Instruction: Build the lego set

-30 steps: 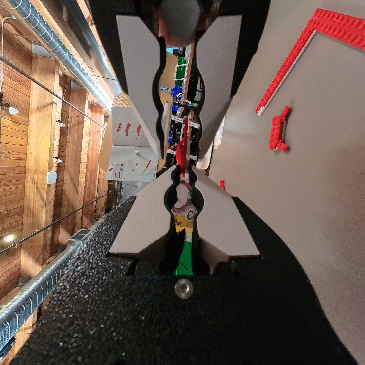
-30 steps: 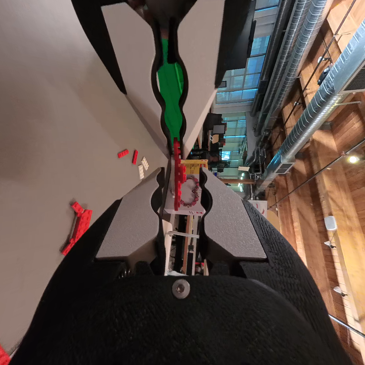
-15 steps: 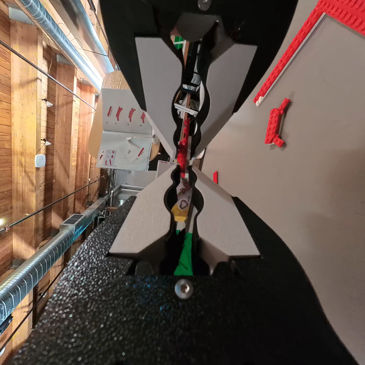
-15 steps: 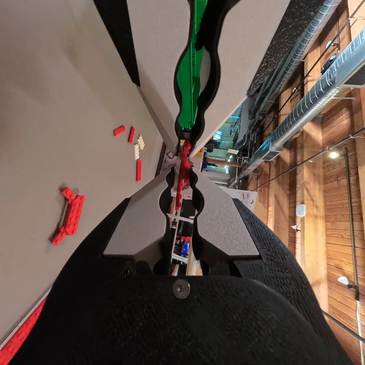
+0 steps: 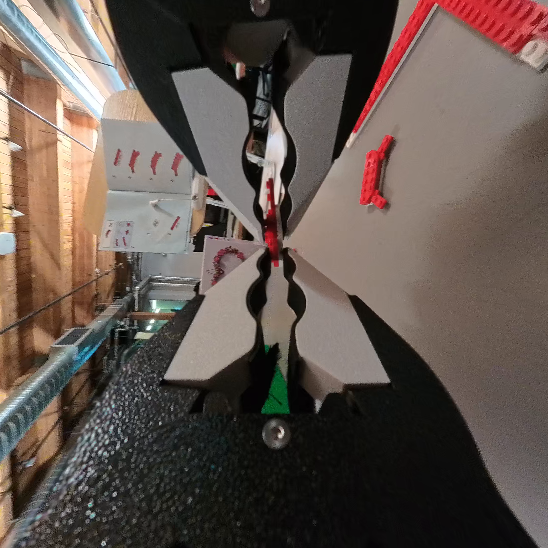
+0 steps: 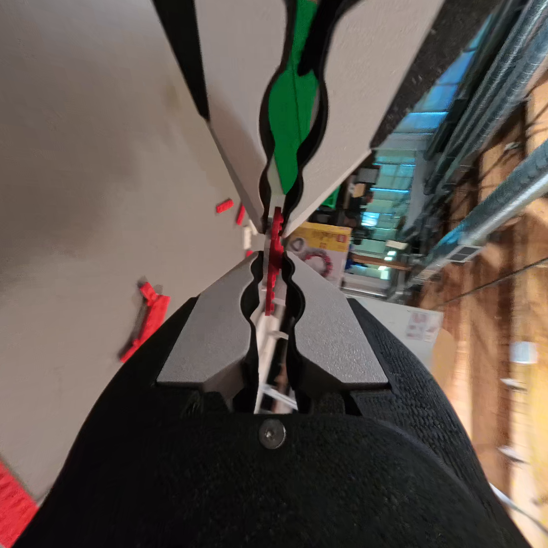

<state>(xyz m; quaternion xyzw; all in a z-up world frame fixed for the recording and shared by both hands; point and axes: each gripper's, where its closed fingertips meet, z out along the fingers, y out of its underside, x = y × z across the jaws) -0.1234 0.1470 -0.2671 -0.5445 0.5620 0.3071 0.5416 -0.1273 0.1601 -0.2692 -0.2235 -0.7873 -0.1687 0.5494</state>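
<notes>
My left hand-held gripper (image 5: 274,252) and right hand-held gripper (image 6: 272,255) meet tip to tip at frame centre, both pinching one red lego piece (image 5: 271,240). At the right of the left view, a red bracket-shaped assembly (image 5: 374,175) lies on the grey counter (image 5: 444,267), a long red strip (image 5: 486,23) in the upper right.
</notes>
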